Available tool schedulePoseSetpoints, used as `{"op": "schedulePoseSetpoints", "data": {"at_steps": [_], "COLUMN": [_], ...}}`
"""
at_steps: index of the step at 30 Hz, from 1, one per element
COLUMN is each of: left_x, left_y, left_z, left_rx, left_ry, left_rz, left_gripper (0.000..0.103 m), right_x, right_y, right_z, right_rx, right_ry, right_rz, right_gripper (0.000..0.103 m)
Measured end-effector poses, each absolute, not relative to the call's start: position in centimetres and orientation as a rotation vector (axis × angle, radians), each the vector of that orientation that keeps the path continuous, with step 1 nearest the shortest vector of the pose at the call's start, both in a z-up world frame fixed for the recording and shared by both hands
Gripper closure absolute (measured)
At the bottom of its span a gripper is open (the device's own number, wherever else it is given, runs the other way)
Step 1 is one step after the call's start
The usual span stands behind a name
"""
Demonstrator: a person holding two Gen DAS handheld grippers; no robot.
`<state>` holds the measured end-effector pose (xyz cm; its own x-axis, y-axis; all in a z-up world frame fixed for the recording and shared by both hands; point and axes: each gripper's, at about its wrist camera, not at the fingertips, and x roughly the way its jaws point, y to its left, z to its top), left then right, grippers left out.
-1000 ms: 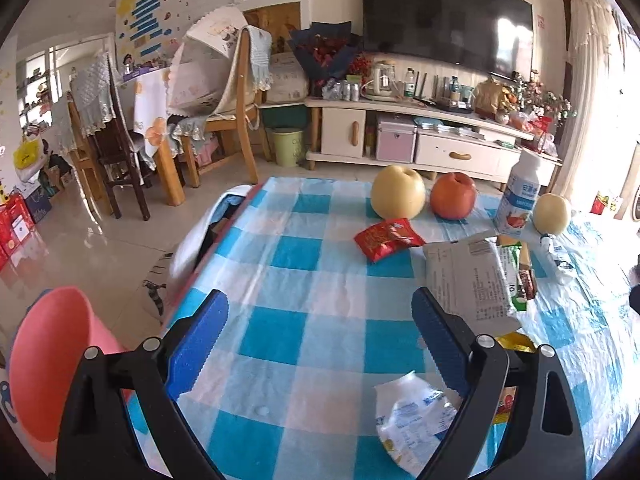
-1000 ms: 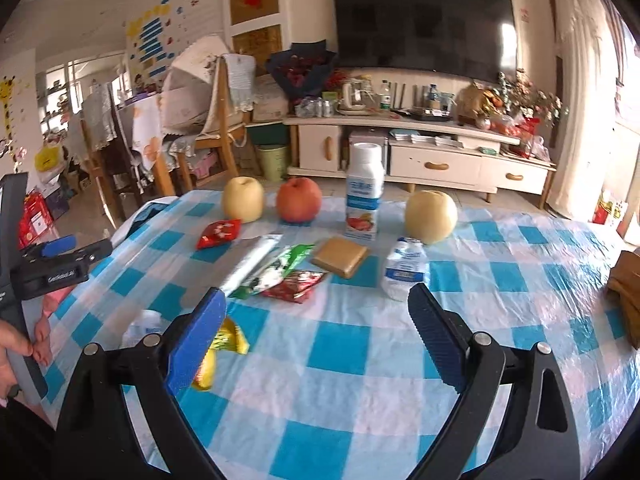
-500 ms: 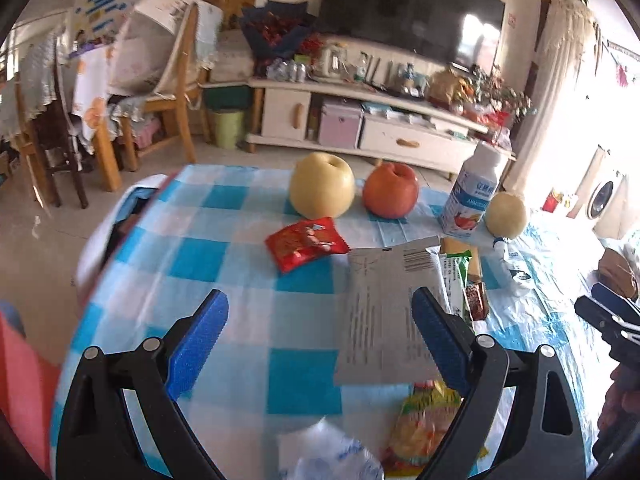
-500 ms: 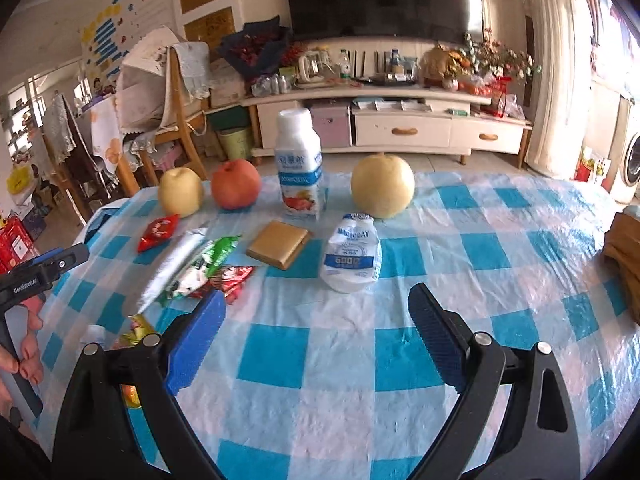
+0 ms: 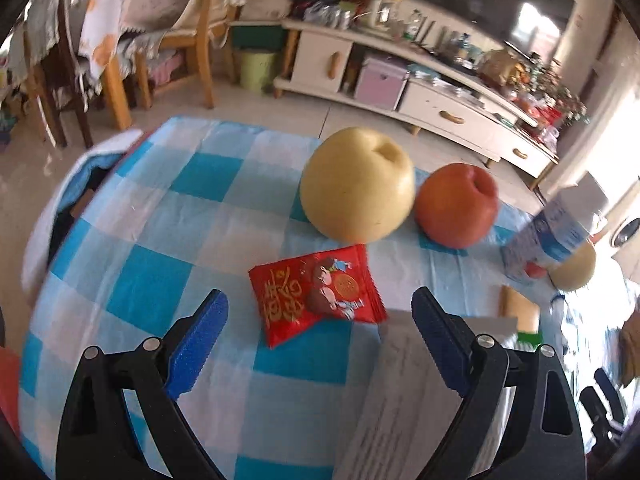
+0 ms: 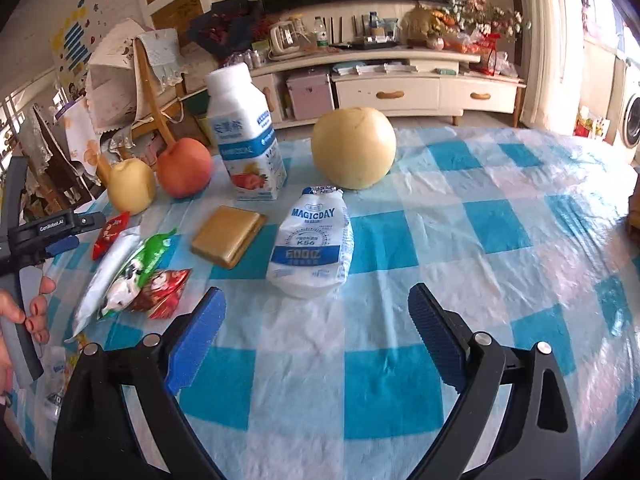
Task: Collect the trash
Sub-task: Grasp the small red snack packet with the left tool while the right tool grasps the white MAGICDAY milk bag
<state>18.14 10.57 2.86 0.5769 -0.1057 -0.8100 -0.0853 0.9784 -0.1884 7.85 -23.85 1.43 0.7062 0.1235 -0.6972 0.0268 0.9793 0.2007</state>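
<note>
Over red wrapper (image 5: 316, 295), left gripper (image 5: 320, 316) advanced

We see a glossy red foil snack packet (image 5: 318, 294) on the wrinkled, shiny plastic tablecloth (image 6: 480, 240); the white milk pouch (image 6: 312, 246) looks smooth, the gripper pads (image 6: 194, 338) ribbed blue.

1. White pouch (image 6: 311, 242), lying just in front of the big yellow pear (image 6: 353, 147): "MAGICDAY" in blue; below it "K56"; the band under that is too unclear to read.
2. Left gripper (image 6: 60, 236), far left of the pear: "GenRobot.AI" on its black body.
3. Milk bottle (image 6: 245, 132), just left of the pear: blue label, characters illegible.
4. Red snack packet (image 5: 316, 293): gold characters, unreadable.
</note>
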Motion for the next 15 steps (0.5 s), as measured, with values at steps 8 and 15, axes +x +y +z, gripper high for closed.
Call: {"op": "schedulePoseSetpoints", "data": {"at_steps": [8, 15], "left_x": [19.5, 19.3], "left_y": [10.0, 9.0], "left_z": [0.9, 0.7], "left_rx": [-0.205, -0.127], "left_ry": [0.998, 0.954], "left_rz": [0.007, 0.027], "left_gripper": [0.026, 0.033], "right_x": [10.9, 12.8], "right_y": [-23.2, -22.6], "right_z": [0.7, -0.4], "right_rx": [0.172, 0.139], "right_ry": [0.810, 0.870], "right_rz": [0.099, 0.100], "right_gripper": [0.010, 0.036]}}
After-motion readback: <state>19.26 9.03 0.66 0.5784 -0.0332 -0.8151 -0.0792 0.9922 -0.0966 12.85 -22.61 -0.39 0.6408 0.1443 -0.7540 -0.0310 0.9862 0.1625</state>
